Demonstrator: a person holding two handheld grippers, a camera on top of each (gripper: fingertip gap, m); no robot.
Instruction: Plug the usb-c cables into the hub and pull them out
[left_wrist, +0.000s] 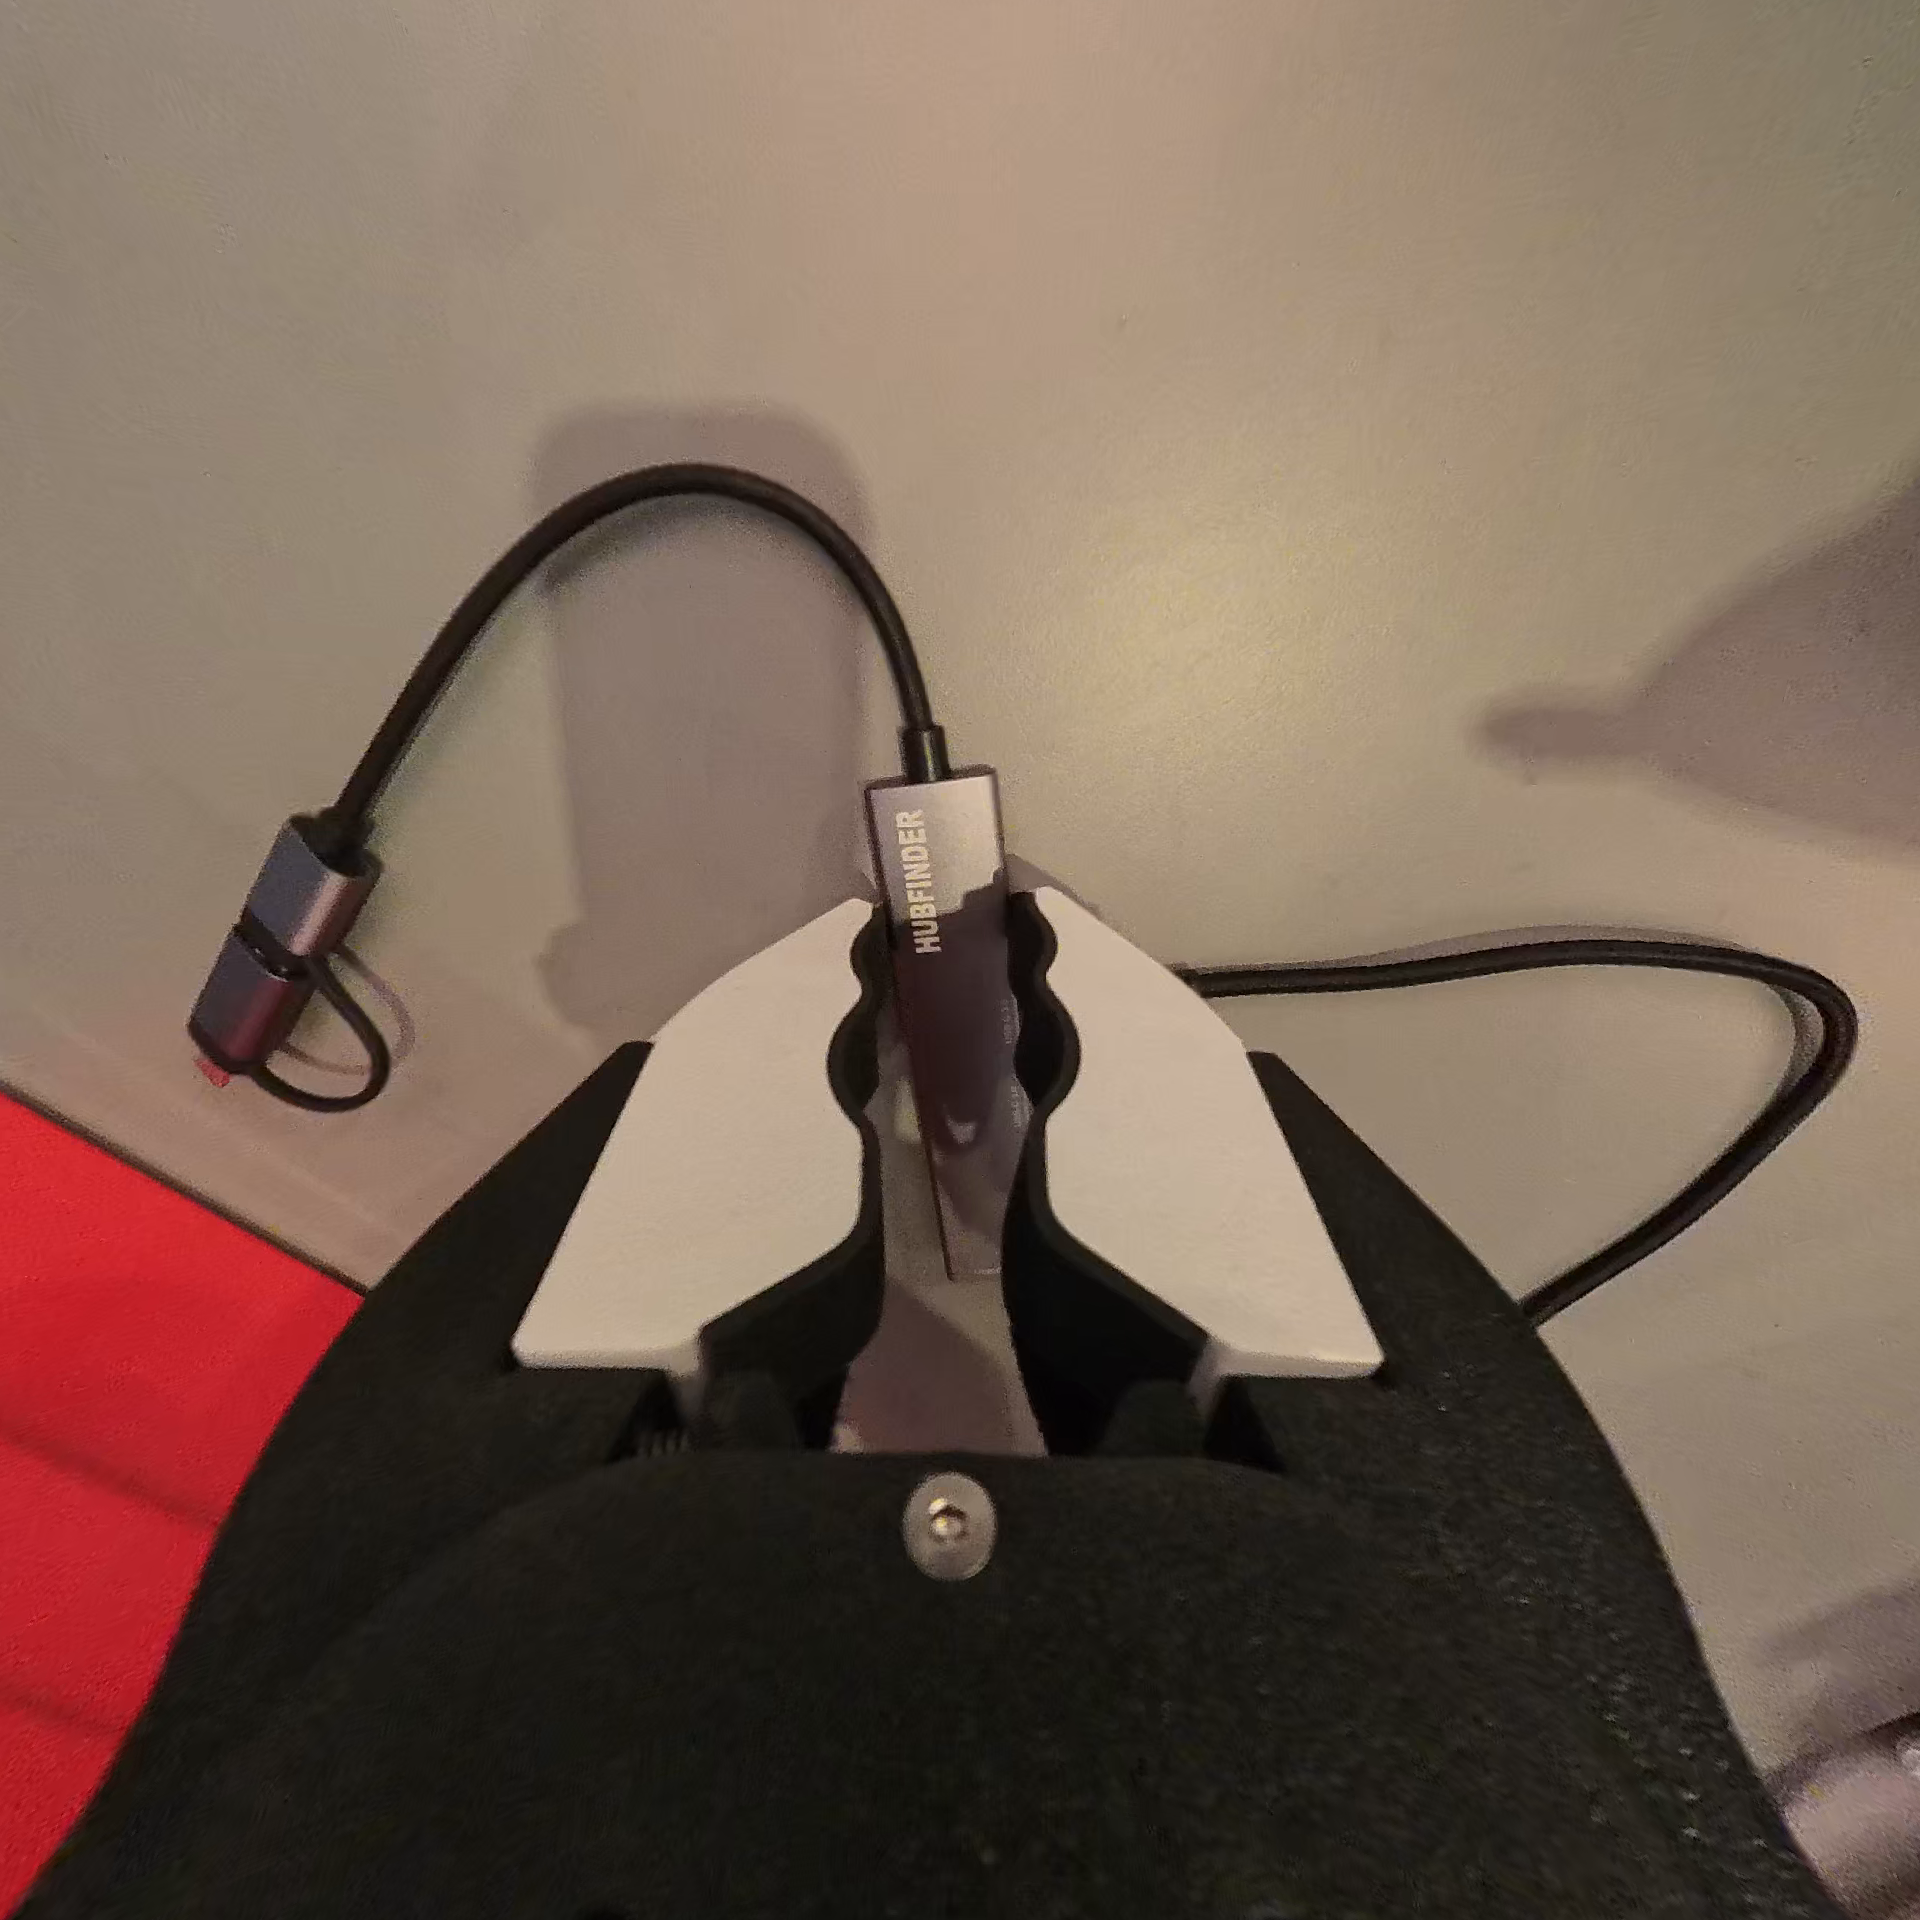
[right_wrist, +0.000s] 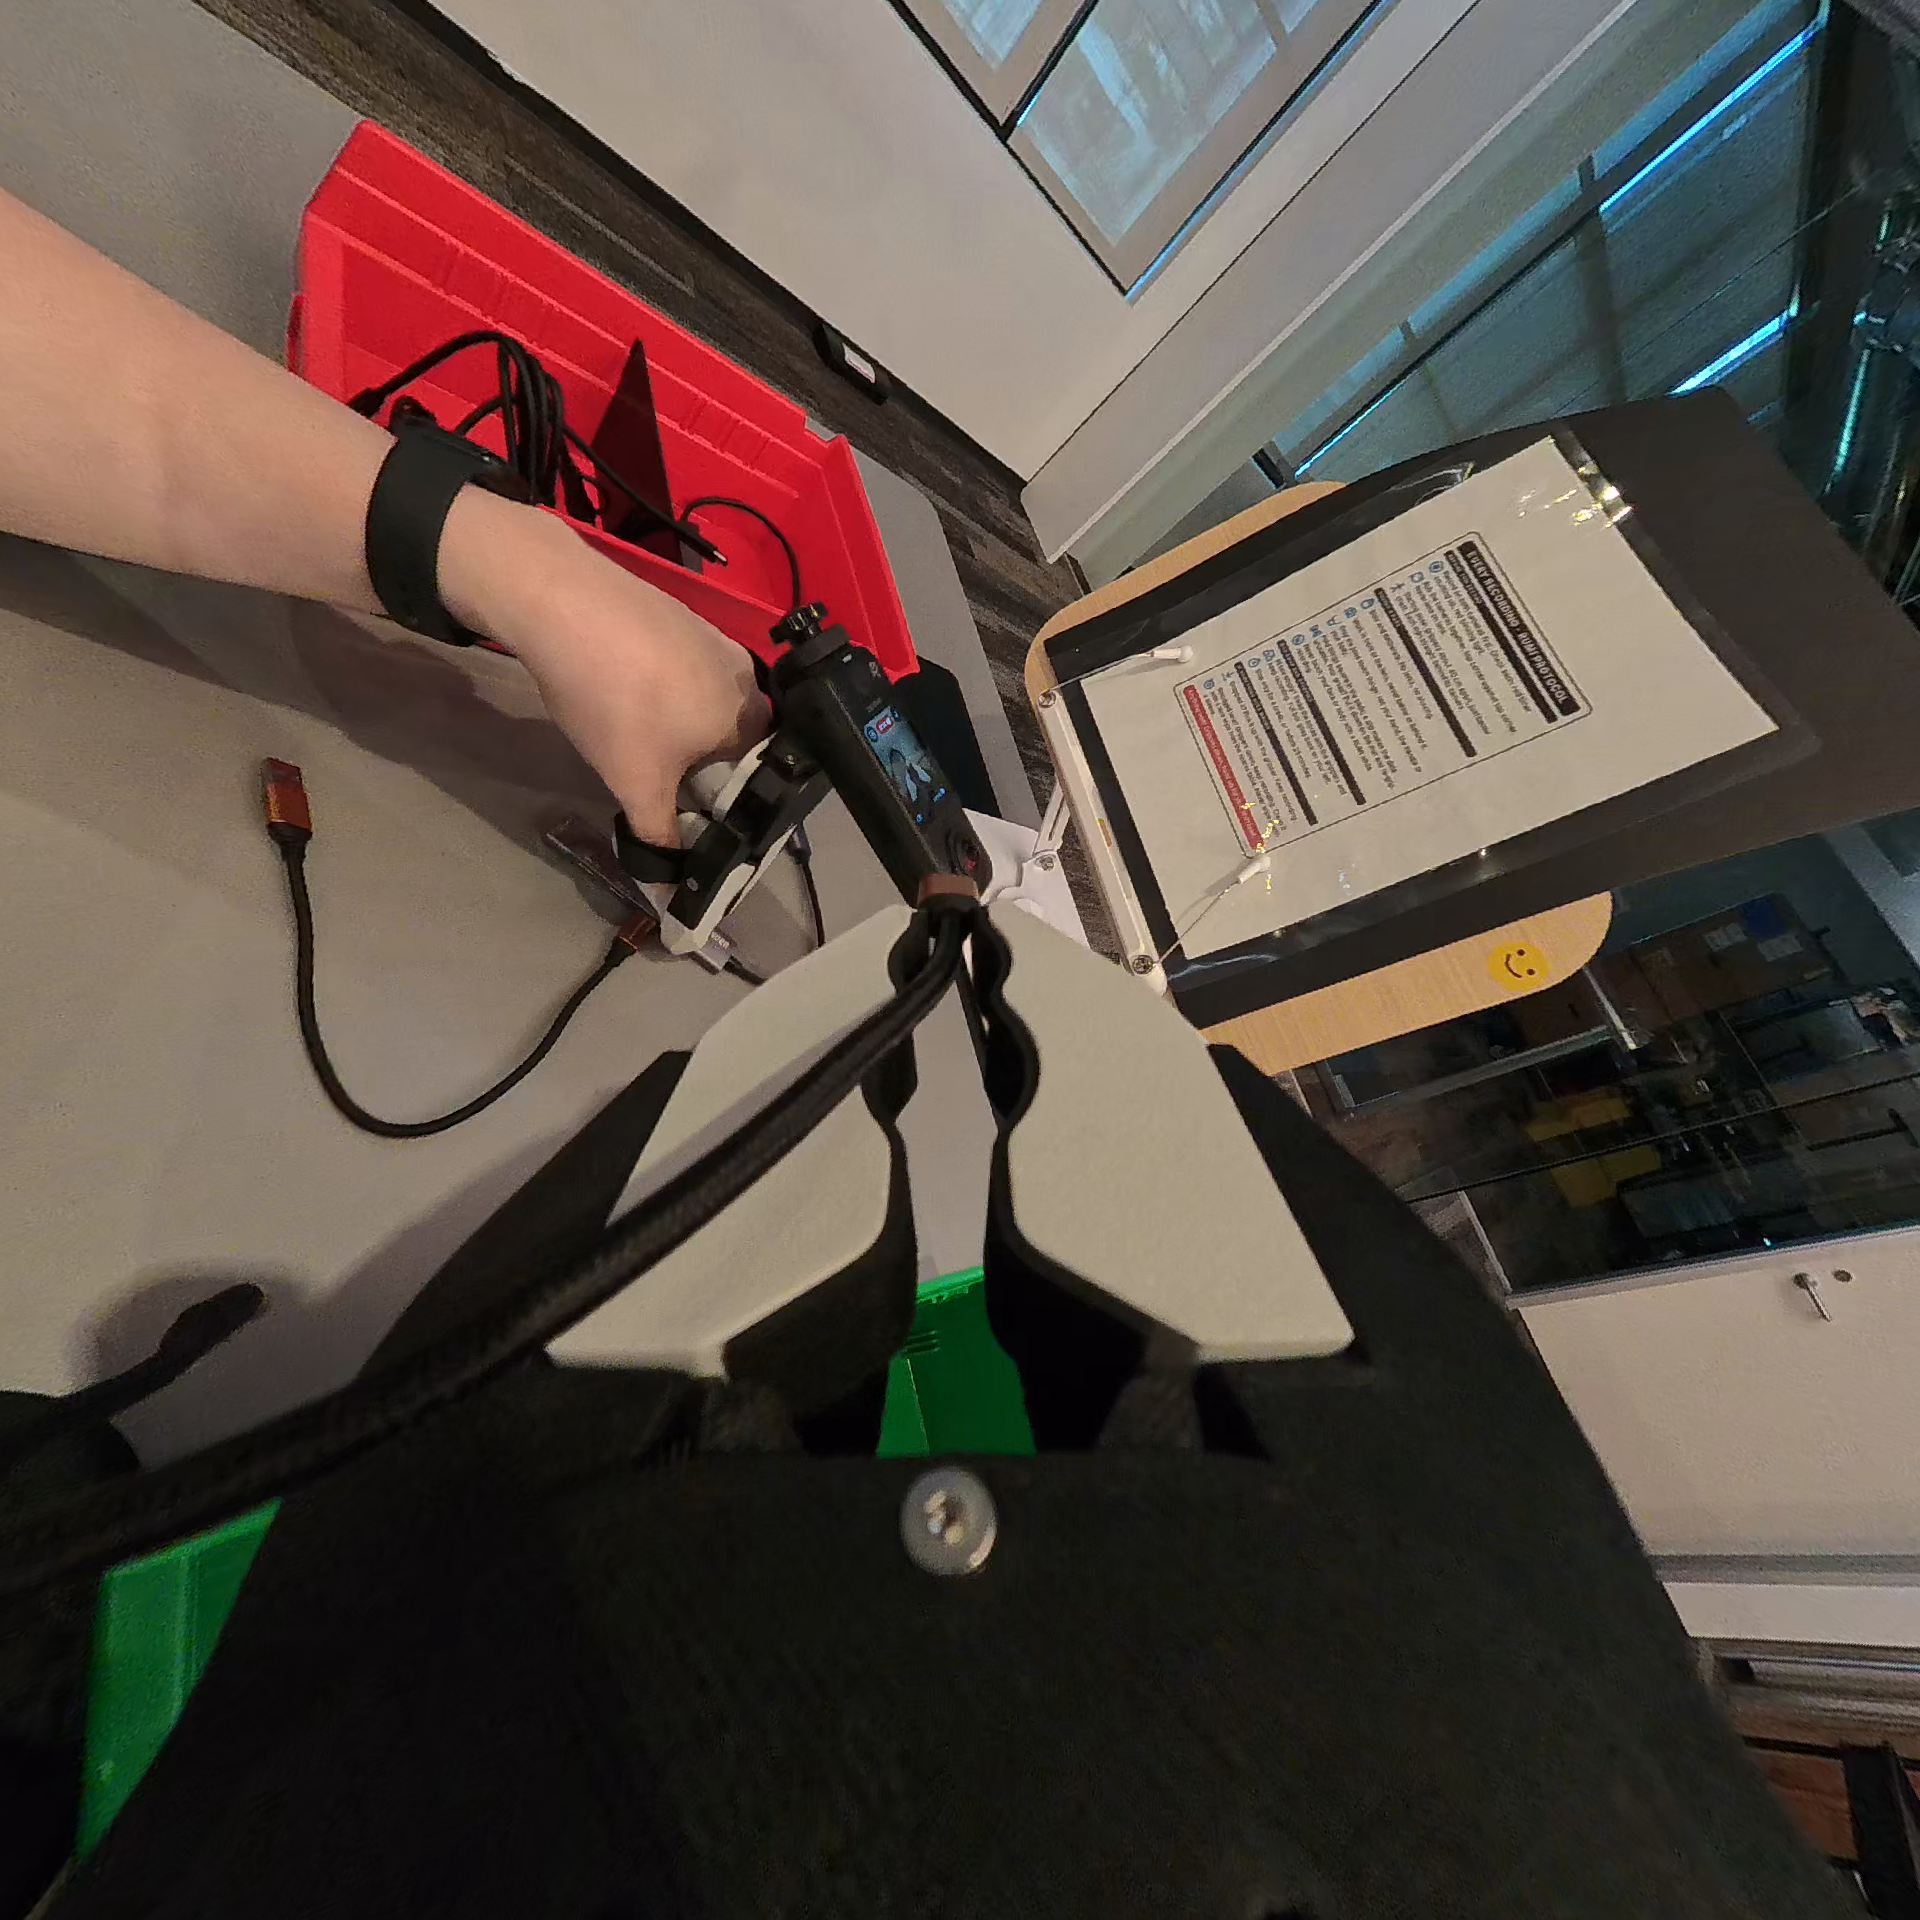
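Observation:
My left gripper (left_wrist: 945, 914) is shut on a slim grey hub (left_wrist: 932, 831), which lies along its fingers just above the grey table. The hub's black tail cable (left_wrist: 665, 488) arcs left to a grey plug with an adapter (left_wrist: 286, 951). My right gripper (right_wrist: 951, 925) is shut on a black braided usb-c cable (right_wrist: 727, 1153); its brown plug (right_wrist: 948, 886) sticks out at the fingertips. In the right wrist view a hand holds the left gripper (right_wrist: 717, 883) down on the table. A second black cable (right_wrist: 312, 997) with an orange plug (right_wrist: 283, 795) lies there, its other end by the hub.
A red bin (right_wrist: 623, 343) holding black cables stands behind the hand; its corner shows in the left wrist view (left_wrist: 125, 1299). A green bin (right_wrist: 945, 1382) sits under my right gripper. A stand with a laminated sheet (right_wrist: 1403, 707) is at the right. A black cable loop (left_wrist: 1766, 997) lies right of the hub. Spacing between my two grippers at the tips: around 30 cm.

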